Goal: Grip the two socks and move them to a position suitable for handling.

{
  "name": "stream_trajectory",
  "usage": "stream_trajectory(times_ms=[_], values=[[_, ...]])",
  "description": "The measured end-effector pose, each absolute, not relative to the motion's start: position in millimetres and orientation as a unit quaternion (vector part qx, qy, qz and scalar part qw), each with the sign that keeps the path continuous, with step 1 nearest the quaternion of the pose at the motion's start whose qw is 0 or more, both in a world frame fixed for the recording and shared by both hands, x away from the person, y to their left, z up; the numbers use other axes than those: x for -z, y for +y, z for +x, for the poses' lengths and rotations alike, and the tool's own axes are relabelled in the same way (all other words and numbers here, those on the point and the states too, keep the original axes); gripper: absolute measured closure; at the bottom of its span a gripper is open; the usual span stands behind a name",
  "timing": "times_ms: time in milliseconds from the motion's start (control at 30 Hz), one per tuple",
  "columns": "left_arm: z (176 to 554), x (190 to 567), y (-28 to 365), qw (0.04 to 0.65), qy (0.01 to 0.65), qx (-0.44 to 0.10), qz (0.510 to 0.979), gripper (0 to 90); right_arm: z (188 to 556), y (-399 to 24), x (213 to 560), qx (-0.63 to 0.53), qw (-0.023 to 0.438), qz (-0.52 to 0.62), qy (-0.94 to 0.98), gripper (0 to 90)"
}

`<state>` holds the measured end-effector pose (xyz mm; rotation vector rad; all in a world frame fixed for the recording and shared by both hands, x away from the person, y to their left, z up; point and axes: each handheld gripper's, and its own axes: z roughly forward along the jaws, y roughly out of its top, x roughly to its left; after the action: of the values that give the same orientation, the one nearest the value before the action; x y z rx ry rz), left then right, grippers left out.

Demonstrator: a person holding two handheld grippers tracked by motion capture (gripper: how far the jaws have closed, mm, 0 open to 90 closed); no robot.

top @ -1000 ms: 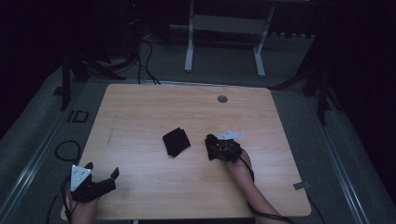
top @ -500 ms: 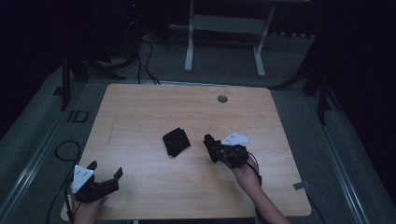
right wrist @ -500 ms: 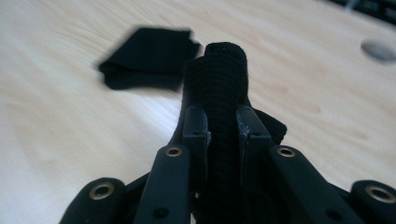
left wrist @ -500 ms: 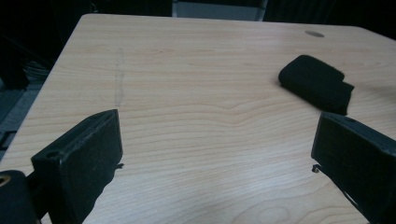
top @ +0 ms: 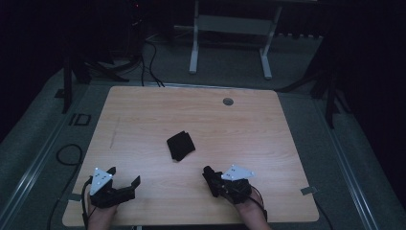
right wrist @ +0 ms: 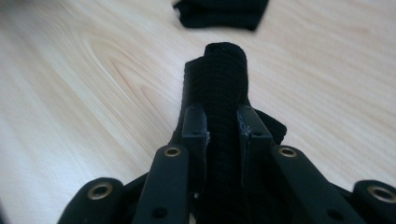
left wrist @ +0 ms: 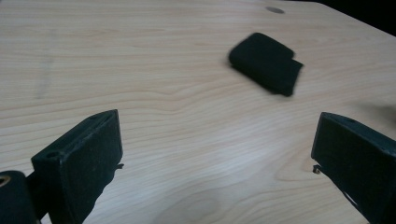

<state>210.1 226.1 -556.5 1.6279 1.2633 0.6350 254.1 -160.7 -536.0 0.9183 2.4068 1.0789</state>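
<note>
Right gripper [top: 209, 175] low over the near right part of the tabletop [top: 143, 115], jaws pointing up-table and leftward. In the right gripper view its jaws have just been closing and are now clamped on a rolled piece of black cloth [right wrist: 223, 79]; the roll stands up between the two pads and sticks out beyond the tips, above the wood.

A second item, a folded black cloth [top: 181, 145], lies flat near the middle of the tabletop, apart from both grippers. In the right gripper view it shows just past the held roll, at the top edge.

Left gripper [top: 125, 178] at the near left corner, jaws spread wide with nothing between them; in the left gripper view bare wood shows in the gap, the folded cloth farther off to the upper right.

Round grommet hole [top: 228, 101] near the far edge of the tabletop.
</note>
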Motion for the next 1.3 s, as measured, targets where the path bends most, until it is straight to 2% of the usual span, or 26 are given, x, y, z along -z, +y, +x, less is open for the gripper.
stream_trajectory(times_ms=[33, 200, 267, 367, 433, 467, 533, 600, 667, 733, 767, 900, 933, 967, 1033, 1067, 1300], values=[[211, 557, 222, 0.474, 0.512, -0.252, 0.671, 2.1, 255, -161, 540, -0.375, 0.183, 0.33, 0.847, 75.6], [212, 558, 209, 0.477, 0.492, -0.235, 0.69, 2.3, 260, -162, 558, -0.355, 0.169, 0.349, 0.85, 72.5], [213, 559, 205, 0.479, 0.485, -0.224, 0.696, 5.6, 259, -161, 561, -0.353, 0.169, 0.347, 0.852, 65.6], [215, 558, 199, 0.485, 0.472, -0.218, 0.703, 6.0, 260, -160, 556, -0.359, 0.145, 0.345, 0.855, 48.6], [218, 557, 195, 0.496, 0.466, -0.203, 0.704, 10.2, 258, -165, 542, -0.379, 0.133, 0.344, 0.849, 42.2], [220, 556, 192, 0.497, 0.463, -0.196, 0.707, 13.9, 258, -168, 533, -0.385, 0.143, 0.341, 0.846, 40.8], [226, 555, 184, 0.497, 0.446, -0.179, 0.722, 15.0, 258, -176, 516, -0.395, 0.167, 0.342, 0.836, 41.0], [232, 553, 170, 0.49, 0.417, -0.169, 0.746, 23.2, 263, -188, 502, -0.387, 0.18, 0.338, 0.839, 41.9], [240, 550, 157, 0.491, 0.395, -0.148, 0.762, 25.8, 268, -196, 498, -0.38, 0.175, 0.346, 0.84, 45.4], [249, 546, 140, 0.488, 0.373, -0.134, 0.777, 31.0, 272, -201, 503, -0.373, 0.161, 0.355, 0.842, 47.1], [254, 544, 133, 0.486, 0.366, -0.123, 0.784, 35.2, 273, -202, 507, -0.37, 0.151, 0.357, 0.844, 50.7], [273, 544, 108, 0.482, 0.341, -0.092, 0.802, 43.4, 272, -201, 525, -0.354, 0.124, 0.357, 0.856, 51.9], [278, 545, 102, 0.476, 0.338, -0.084, 0.808, 45.0, 272, -200, 529, -0.348, 0.124, 0.357, 0.858, 53.3], [278, 545, 102, 0.476, 0.338, -0.084, 0.808, 50.6, 272, -200, 529, -0.348, 0.124, 0.357, 0.858, 53.3], [288, 549, 91, 0.477, 0.331, -0.045, 0.813, 52.5, 274, -200, 538, -0.337, 0.121, 0.359, 0.862, 56.5], [292, 550, 86, 0.476, 0.328, -0.035, 0.815, 57.7, 275, -200, 540, -0.336, 0.119, 0.362, 0.861, 59.0], [307, 565, 58, 0.445, 0.317, 0.023, 0.837, 67.4, 277, -200, 551, -0.324, 0.111, 0.363, 0.867, 70.9]])
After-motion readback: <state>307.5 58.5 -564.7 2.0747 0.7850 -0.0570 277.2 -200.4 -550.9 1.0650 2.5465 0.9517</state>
